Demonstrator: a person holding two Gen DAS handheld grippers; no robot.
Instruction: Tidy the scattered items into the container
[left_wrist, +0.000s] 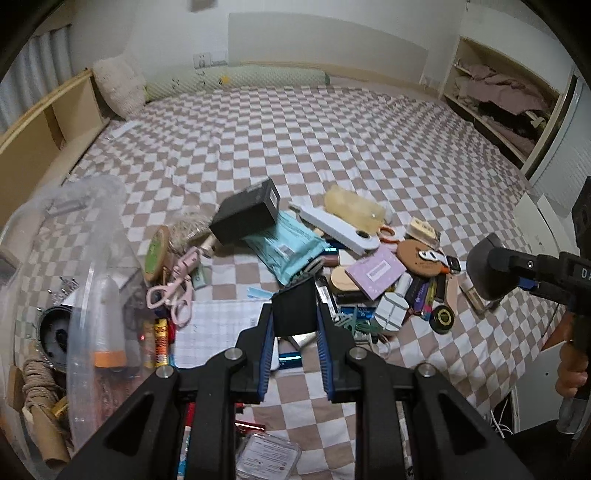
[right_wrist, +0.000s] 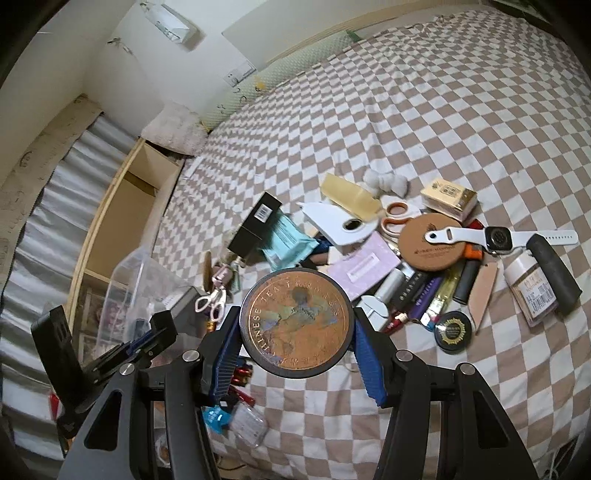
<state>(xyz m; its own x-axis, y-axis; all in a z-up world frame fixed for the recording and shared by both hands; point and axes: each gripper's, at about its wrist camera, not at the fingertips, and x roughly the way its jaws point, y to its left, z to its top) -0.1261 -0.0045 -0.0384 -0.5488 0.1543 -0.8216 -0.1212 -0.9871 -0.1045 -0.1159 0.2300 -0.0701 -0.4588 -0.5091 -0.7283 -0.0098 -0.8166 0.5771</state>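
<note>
My left gripper (left_wrist: 295, 319) is shut on a small black box (left_wrist: 294, 304), held low over the checked bedspread in front of the pile. My right gripper (right_wrist: 295, 325) is shut on a round tea tin (right_wrist: 295, 321) with a copper lid; in the left wrist view the tin (left_wrist: 484, 271) hangs edge-on at the right. A clear plastic container (left_wrist: 96, 280) stands at the left, holding rope, an orange-capped bottle and other bits. Scattered items lie between: a larger black box (left_wrist: 247, 214), teal packet (left_wrist: 288, 245), pink scissors (left_wrist: 171, 293), purple card (left_wrist: 376, 271), cork disc (right_wrist: 430, 243) and smartwatch (right_wrist: 496, 238).
The checked bedspread (left_wrist: 295, 129) stretches away behind the pile. A wooden shelf (left_wrist: 55, 110) and a pillow (left_wrist: 120, 86) line the left side. An open shelf with clothes (left_wrist: 498, 96) is at the back right. A person's hand (left_wrist: 570, 369) grips the right tool's handle.
</note>
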